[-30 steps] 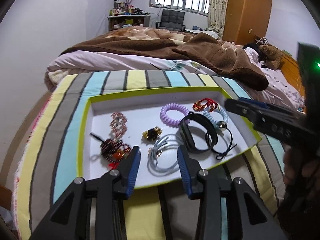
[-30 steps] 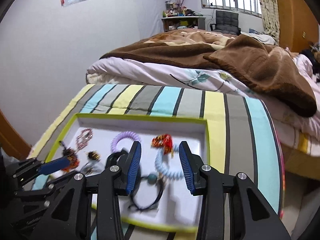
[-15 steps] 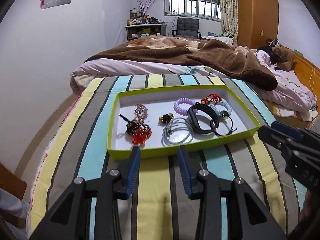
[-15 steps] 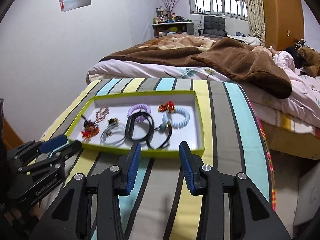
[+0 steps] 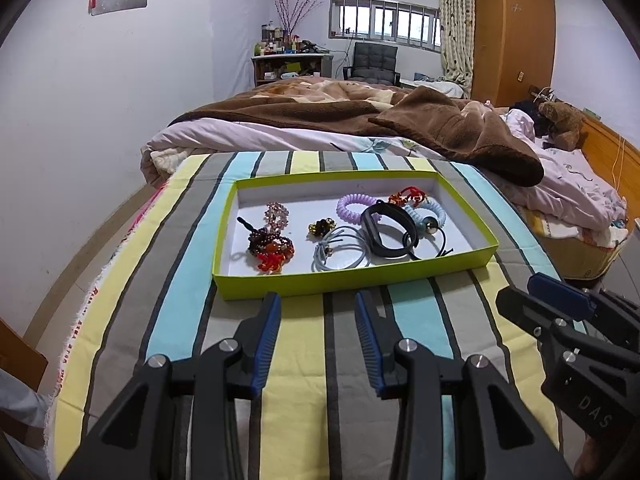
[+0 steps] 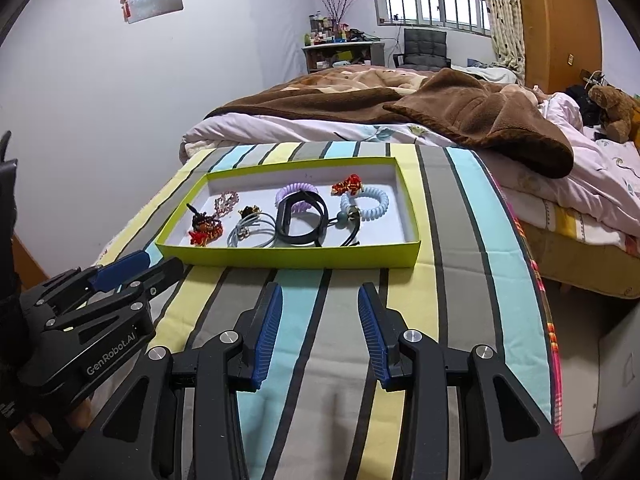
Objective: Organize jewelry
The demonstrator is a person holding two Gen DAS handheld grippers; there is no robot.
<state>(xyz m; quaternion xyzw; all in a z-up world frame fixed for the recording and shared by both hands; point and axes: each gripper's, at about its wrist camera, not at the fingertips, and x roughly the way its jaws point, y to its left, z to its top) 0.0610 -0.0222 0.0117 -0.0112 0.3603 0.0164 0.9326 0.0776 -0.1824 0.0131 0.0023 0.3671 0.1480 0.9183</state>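
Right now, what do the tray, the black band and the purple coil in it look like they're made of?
Tray: likely cardboard, matte lime outside, white inside, with thin folded walls. Black band: looks like smooth rubber or silicone, with a dull sheen. Purple coil: probably glossy plastic, a ribbed spiral like phone cord.

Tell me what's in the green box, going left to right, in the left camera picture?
Dark red bead bracelet → small gold and black clip → grey hair ties → black wristband → pale blue coil tie, all inside the green box.
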